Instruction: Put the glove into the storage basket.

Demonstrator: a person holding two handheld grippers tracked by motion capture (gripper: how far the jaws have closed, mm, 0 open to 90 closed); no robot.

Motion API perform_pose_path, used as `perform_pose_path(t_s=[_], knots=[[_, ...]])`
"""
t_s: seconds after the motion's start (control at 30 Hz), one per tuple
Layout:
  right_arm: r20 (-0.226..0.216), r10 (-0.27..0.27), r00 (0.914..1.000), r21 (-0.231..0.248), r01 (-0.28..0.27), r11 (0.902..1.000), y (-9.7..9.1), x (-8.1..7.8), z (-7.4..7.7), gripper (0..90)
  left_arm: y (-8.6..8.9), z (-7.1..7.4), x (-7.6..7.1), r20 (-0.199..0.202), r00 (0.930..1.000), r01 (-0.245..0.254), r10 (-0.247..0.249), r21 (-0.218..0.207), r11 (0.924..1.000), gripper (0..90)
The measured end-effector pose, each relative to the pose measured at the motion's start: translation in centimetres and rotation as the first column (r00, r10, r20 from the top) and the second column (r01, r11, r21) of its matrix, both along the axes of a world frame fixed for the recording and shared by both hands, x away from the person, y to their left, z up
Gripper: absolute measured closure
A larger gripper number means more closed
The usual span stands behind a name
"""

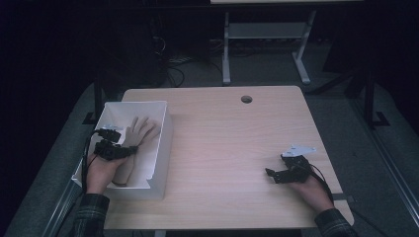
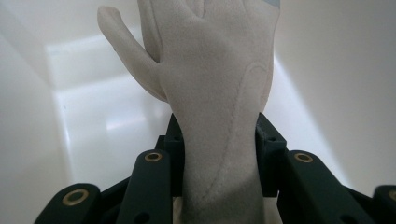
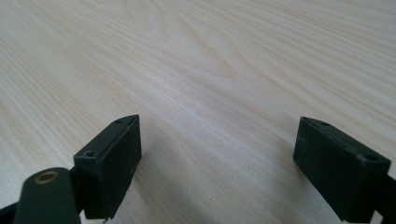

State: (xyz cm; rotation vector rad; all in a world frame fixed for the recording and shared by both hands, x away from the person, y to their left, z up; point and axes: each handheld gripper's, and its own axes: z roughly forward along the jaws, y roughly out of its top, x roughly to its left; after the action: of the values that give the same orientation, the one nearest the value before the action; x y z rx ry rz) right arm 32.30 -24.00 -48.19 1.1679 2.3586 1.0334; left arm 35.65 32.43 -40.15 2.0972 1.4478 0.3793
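pale beige fabric, a glove (image 2: 212,88), is lying inside the white box (image 1: 160,148) near the left edge of the wooden surface (image 1: 232,143), its fingers pointing toward the box's far wall. the left hand-held gripper (image 1: 114,150) is reaching down into the box and its jaws are pressing on the glove's wrist part from both sides, partly closed around the cloth. well to the right of the box, the right hand-held gripper (image 3: 217,163) is resting low over bare wood, its jaws standing wide apart and holding nothing.
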Motion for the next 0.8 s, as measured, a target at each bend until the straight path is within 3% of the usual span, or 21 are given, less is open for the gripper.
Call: perform_pose_path(t_s=[0.3, 0.4, 0.53, 0.67, 0.8], knots=[[0.001, 0.000, 1.0000, 0.000, 0.000, 1.0000, 0.0, 0.0, 0.0, 14.8, -0.4, -1.7, 0.7, -0.054, 0.9985, 0.015, -0.013, 0.030, 0.9994, 62.2], [0.000, 0.000, 1.0000, 0.000, 0.000, 1.0000, 0.0, 0.0, 0.0, 14.8, -0.6, -2.3, 0.9, -0.100, 0.9946, 0.035, -0.031, 0.039, 0.9986, 54.8], [0.001, 0.000, 1.0000, 0.000, 0.000, 1.0000, 0.0, 0.0, 0.0, 14.8, -0.8, -2.6, 1.1, -0.113, 0.9925, 0.052, -0.046, 0.051, 0.9973, 41.1], [0.001, 0.000, 1.0000, 0.000, 0.000, 1.0000, 0.0, 0.0, 0.0, 14.8, -0.8, -2.6, 1.1, -0.103, 0.9934, 0.056, -0.050, 0.061, 0.9965, 27.2], [0.001, 0.001, 1.0000, 0.000, -0.001, 1.0000, 0.0, 0.0, 0.0, 14.8, -0.6, -1.9, 0.8, -0.065, 0.9962, 0.060, -0.058, 0.021, 0.9980, 20.1]])
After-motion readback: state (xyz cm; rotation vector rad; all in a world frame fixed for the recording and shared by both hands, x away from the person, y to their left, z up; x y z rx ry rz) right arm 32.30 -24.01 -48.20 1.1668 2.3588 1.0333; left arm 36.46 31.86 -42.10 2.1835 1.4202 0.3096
